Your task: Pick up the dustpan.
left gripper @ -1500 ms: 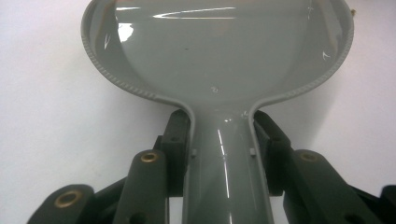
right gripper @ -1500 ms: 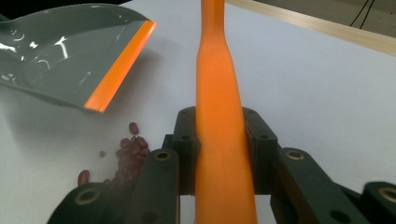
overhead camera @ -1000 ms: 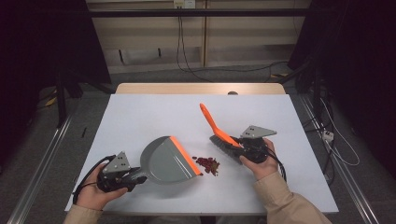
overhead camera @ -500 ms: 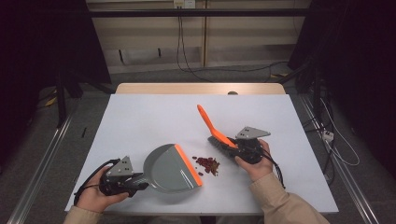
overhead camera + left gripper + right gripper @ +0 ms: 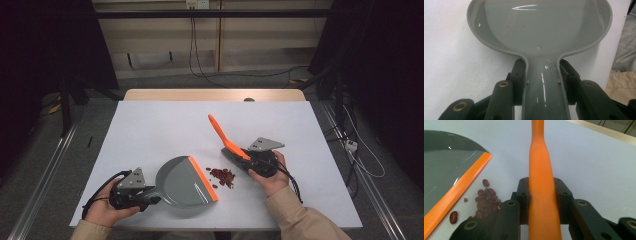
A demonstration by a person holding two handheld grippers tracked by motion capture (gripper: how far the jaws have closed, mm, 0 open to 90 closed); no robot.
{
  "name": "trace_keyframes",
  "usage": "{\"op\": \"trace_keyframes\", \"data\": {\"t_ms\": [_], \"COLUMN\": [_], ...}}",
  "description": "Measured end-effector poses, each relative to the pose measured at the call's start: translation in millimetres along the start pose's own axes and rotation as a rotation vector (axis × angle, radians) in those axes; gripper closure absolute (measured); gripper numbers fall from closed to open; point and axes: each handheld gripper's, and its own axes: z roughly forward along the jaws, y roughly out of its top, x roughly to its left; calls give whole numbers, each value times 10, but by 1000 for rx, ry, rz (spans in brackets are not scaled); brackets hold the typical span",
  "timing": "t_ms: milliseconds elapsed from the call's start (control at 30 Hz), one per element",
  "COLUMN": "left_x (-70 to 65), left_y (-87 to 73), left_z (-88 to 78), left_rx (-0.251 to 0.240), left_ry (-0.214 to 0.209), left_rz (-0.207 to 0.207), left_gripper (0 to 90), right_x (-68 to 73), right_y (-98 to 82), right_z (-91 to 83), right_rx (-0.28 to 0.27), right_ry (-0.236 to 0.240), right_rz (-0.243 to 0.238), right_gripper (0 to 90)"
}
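A grey dustpan (image 5: 182, 182) with an orange lip (image 5: 204, 179) lies flat on the white table near its front edge. My left gripper (image 5: 150, 197) is shut on the pan's handle. In the left gripper view the jaws clamp the grey handle (image 5: 543, 85) below the bowl (image 5: 541, 30). A small pile of red beans (image 5: 223, 176) lies just right of the lip. My right gripper (image 5: 247, 160) is shut on a brush's orange handle (image 5: 222, 135), which slants up and to the far left. In the right gripper view the handle (image 5: 540, 165) runs between the jaws, with beans (image 5: 485, 202) and pan lip (image 5: 456, 192) at the left.
The white table top (image 5: 150, 125) ends at a wooden strip (image 5: 215, 95) along its far edge, with a small dark object (image 5: 248, 99) there. Cables and metal rails run over the floor on both sides. The person's sleeves enter at the bottom.
My right gripper and the brush have shifted slightly left, toward the beans. The dustpan has settled a little nearer the front edge. The beans have not moved.
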Motion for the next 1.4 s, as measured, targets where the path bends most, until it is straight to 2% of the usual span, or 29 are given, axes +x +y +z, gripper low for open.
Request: {"op": "trace_keyframes", "data": {"t_ms": [200, 367, 633, 767, 1000, 1067, 1167, 1233, 1400], "left_x": [-7, -13, -20, -27, -44, -52, -71, -83, -117], "left_y": [17, 35, 58, 75, 103, 121, 151, 166, 194], "left_z": [15, 15, 41, 53, 90, 104, 127, 149, 190], "left_rx": [7, 31, 28, 28, 37, 38, 42, 41, 47], "left_ry": [-4, -5, -24, -30, -35, -38, -35, -48, -61], "left_rz": [4, 9, 9, 10, 7, 11, 12, 13, 6], "left_gripper": [629, 629, 629, 629, 630, 629, 629, 630, 629], "right_x": [47, 99, 147, 204, 326, 370, 453, 508, 578], "right_y": [9, 20, 51, 64, 60, 54, 41, 32, 10], "right_z": [16, 24, 38, 39, 31, 32, 32, 29, 23], "right_rx": [8, 17, 40, 57, 72, 75, 77, 80, 77], "right_ry": [-7, -18, -21, -25, -56, -62, -89, -103, -102], "right_rz": [-9, -17, -1, -7, 20, 47, 52, 55, 60], "right_gripper": [712, 712, 711, 711, 708, 706, 704, 702, 699]}}
